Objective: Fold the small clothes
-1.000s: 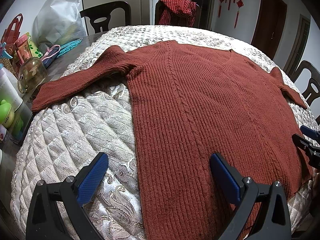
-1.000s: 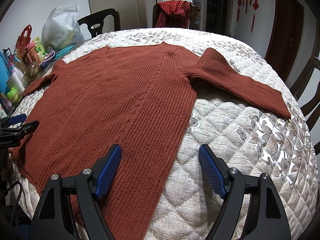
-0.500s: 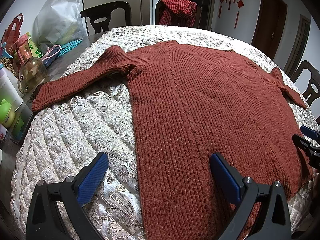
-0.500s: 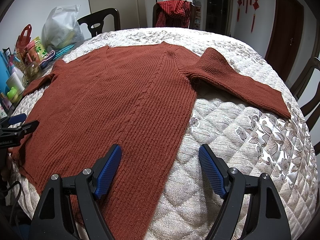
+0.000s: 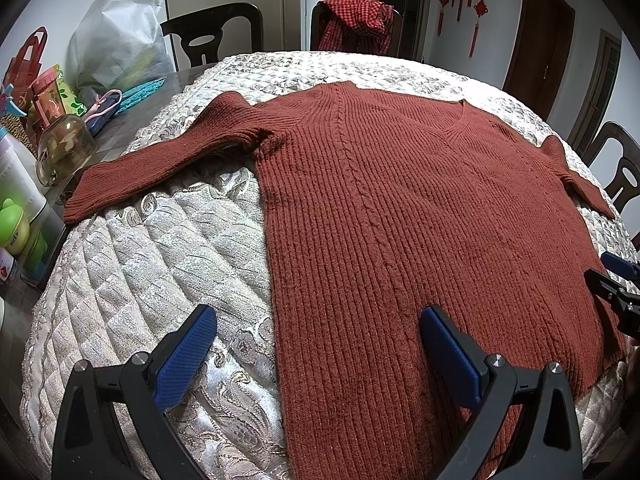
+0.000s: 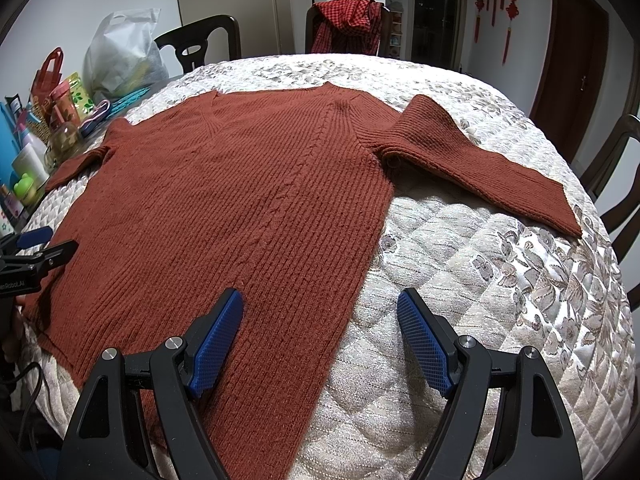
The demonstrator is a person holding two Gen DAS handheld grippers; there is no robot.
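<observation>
A rust-red ribbed knit sweater (image 5: 400, 208) lies flat, front up, on the quilted table cover, both sleeves spread outward; it also shows in the right wrist view (image 6: 224, 208). My left gripper (image 5: 316, 328) is open and empty, hovering over the sweater's lower left side edge. My right gripper (image 6: 320, 316) is open and empty, hovering over the sweater's lower right side edge. The right gripper's tip shows at the right edge of the left wrist view (image 5: 616, 280); the left gripper's tip shows at the left edge of the right wrist view (image 6: 36, 248).
A quilted floral cover (image 5: 132, 264) drapes the round table. Bottles, a glass jar (image 5: 64, 152), a white plastic bag (image 5: 116, 44) and bags crowd the left side. Dark chairs (image 5: 216, 32) ring the table; one holds a red checked cloth (image 5: 356, 20).
</observation>
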